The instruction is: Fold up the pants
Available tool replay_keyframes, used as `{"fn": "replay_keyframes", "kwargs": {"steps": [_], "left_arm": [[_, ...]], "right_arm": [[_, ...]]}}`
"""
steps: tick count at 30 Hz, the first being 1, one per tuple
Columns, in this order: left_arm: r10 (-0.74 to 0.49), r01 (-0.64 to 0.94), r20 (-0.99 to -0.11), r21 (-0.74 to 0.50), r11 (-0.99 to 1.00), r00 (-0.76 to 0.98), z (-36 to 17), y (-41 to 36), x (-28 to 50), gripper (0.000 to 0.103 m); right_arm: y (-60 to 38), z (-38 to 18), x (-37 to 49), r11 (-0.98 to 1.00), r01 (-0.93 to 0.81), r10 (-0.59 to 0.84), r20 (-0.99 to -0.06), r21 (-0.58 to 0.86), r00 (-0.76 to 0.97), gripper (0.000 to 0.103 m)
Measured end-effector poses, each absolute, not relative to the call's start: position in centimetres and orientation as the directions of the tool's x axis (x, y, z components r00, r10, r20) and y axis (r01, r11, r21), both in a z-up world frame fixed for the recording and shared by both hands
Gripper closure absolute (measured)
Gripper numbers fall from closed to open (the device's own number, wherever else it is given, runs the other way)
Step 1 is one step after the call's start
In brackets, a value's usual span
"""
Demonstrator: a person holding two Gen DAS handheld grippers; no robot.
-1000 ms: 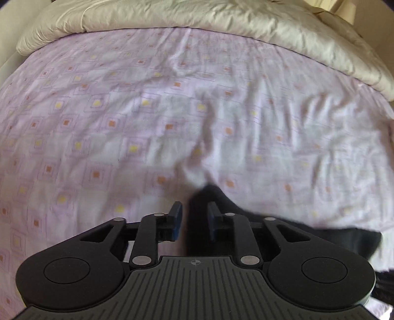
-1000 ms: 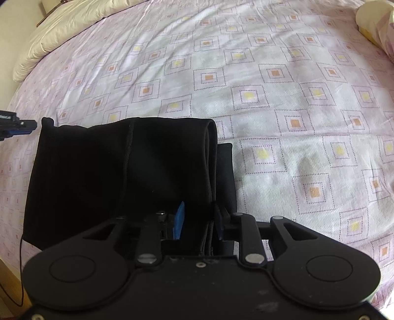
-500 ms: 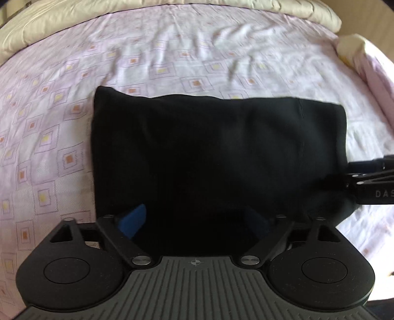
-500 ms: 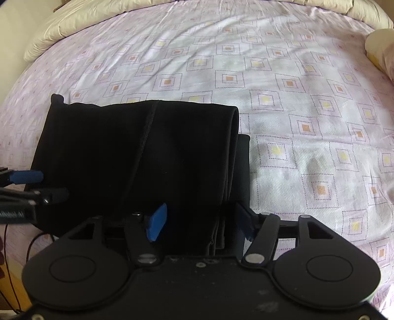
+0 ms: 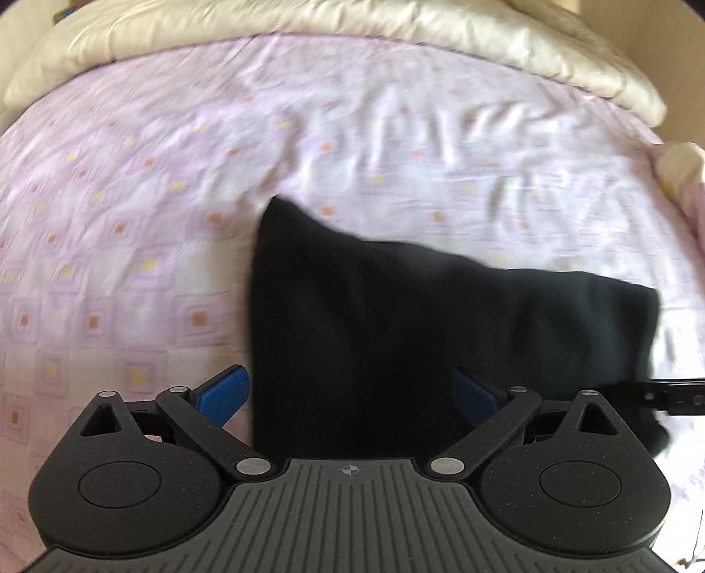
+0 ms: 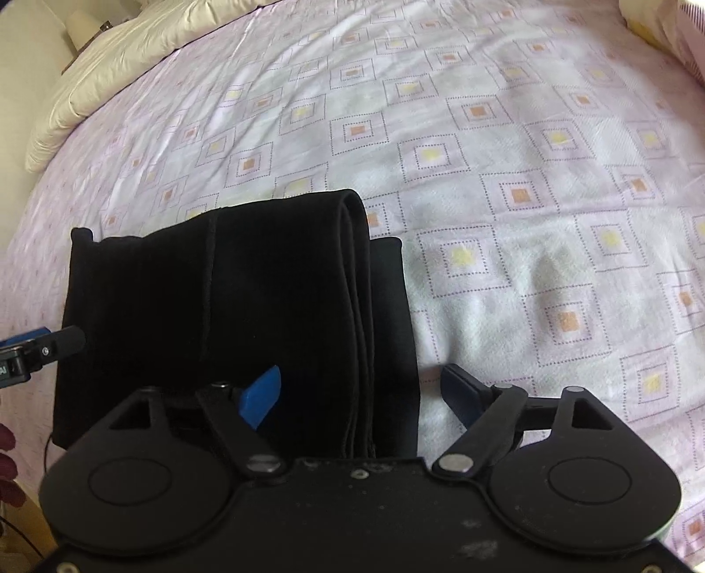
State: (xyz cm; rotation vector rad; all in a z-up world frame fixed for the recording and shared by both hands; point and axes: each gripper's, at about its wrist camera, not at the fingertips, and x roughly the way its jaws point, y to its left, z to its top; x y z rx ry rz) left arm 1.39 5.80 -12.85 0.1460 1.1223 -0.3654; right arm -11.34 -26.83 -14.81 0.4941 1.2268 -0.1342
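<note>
The black pants (image 6: 229, 299) lie folded into a thick rectangle on the bed, with stacked layers along their right edge; they also show in the left wrist view (image 5: 418, 326). My left gripper (image 5: 350, 394) is open and empty, its jaws spread wide over the near left part of the pants. My right gripper (image 6: 361, 388) is open and empty, straddling the layered right edge. The left gripper's tip (image 6: 39, 348) shows at the pants' left side, and the right gripper's tip (image 5: 661, 394) shows at their right side.
The bed has a pink sheet with square patterns (image 6: 506, 185). A cream duvet (image 5: 308, 26) is bunched along the far side. A pillow (image 6: 661, 26) lies at the far right. The bed's near left edge (image 6: 17, 507) is close.
Both grippers went from shut on the pants to wide open. The pants now lie flat, folded over. The left wrist view has swung and is blurred with motion.
</note>
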Motion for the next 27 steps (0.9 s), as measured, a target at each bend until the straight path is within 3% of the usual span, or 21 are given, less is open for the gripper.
{"fn": "replay_keyframes", "kwargs": {"steps": [11, 21, 22, 23, 24, 25, 26, 27], "left_arm": [[-0.233, 0.263, -0.929, -0.158, 0.952, 0.287, -15.7, 7.3, 4.0, 0.0], [-0.227, 0.134, -0.94, -0.198, 0.971, 0.255, -15.7, 7.4, 4.7, 0.001], [-0.224, 0.126, -0.942, -0.197, 0.972, 0.25, -15.6, 7.2, 4.8, 0.005], [-0.228, 0.123, -0.94, -0.203, 0.971, 0.254, -15.4, 7.0, 4.8, 0.017], [-0.234, 0.126, -0.936, -0.207, 0.97, 0.262, -15.0, 6.8, 4.6, 0.028], [-0.235, 0.129, -0.935, -0.207, 0.97, 0.265, -14.7, 6.5, 4.5, 0.049], [-0.239, 0.131, -0.933, -0.211, 0.969, 0.27, -14.3, 6.2, 4.2, 0.072], [-0.233, 0.135, -0.931, -0.202, 0.97, 0.28, -14.0, 5.9, 3.7, 0.078]], "right_arm": [[-26.9, -15.5, -9.8, 0.904, 0.267, 0.242, -0.914, 0.334, 0.326, 0.0], [-27.5, -15.7, -9.7, 0.872, 0.301, 0.278, -0.897, 0.385, 0.343, 0.0], [-27.9, -15.7, -9.7, 0.861, 0.3, 0.301, -0.887, 0.41, 0.349, 0.0], [-28.1, -15.7, -9.6, 0.851, 0.302, 0.317, -0.88, 0.429, 0.354, 0.003], [-28.3, -15.5, -9.7, 0.842, 0.299, 0.336, -0.87, 0.448, 0.36, 0.014], [-28.3, -15.3, -9.7, 0.84, 0.299, 0.34, -0.87, 0.452, 0.358, 0.055], [-28.2, -15.1, -9.6, 0.852, 0.309, 0.315, -0.884, 0.424, 0.345, 0.064], [-28.1, -14.9, -9.6, 0.845, 0.31, 0.324, -0.879, 0.435, 0.35, 0.069]]}}
